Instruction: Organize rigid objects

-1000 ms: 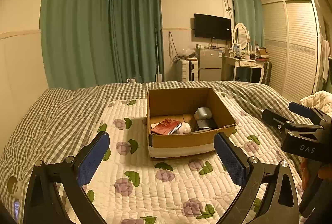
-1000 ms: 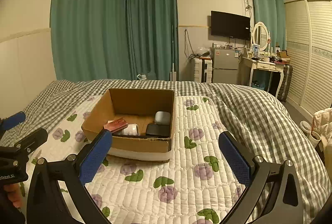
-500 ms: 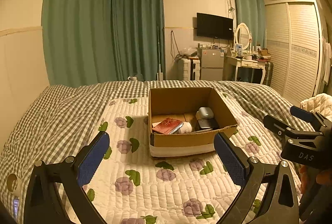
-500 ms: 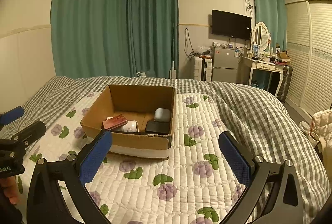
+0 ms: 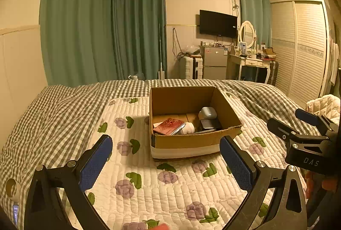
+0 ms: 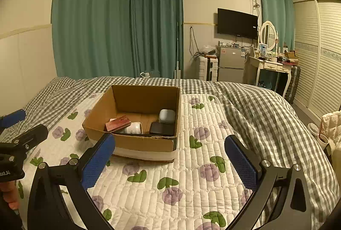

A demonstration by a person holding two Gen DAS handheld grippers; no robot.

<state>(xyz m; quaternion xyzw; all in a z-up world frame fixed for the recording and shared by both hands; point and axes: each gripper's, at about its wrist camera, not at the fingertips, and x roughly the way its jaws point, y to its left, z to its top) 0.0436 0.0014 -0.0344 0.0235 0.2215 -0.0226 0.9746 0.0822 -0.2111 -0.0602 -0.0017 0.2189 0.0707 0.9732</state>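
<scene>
An open cardboard box [image 5: 187, 140] [image 6: 136, 141] stands on the flowered quilt [image 5: 149, 183] on the bed. Inside lie a red book [image 5: 169, 126] [image 6: 117, 123], a white cup on its side [image 5: 187, 128] [image 6: 134, 128], a pale grey case [image 5: 208, 112] [image 6: 167, 116] and a black flat object [image 5: 210, 123] [image 6: 162, 128]. My left gripper [image 5: 166, 159] is open and empty, held above the quilt in front of the box. My right gripper [image 6: 170, 163] is open and empty, in front of the box and to its right; it also shows at the left wrist view's right edge [image 5: 302, 130].
A grey checked blanket [image 6: 255, 106] covers the bed around the quilt. Green curtains [image 5: 102, 25], a wall TV [image 5: 218, 23], a small fridge [image 5: 214, 61], a dressing table [image 5: 251, 59] and a louvred wardrobe [image 5: 302, 49] stand beyond the bed.
Both grippers have drawn back and risen slightly from the box; the box looks a little farther away. Both stay open and empty.
</scene>
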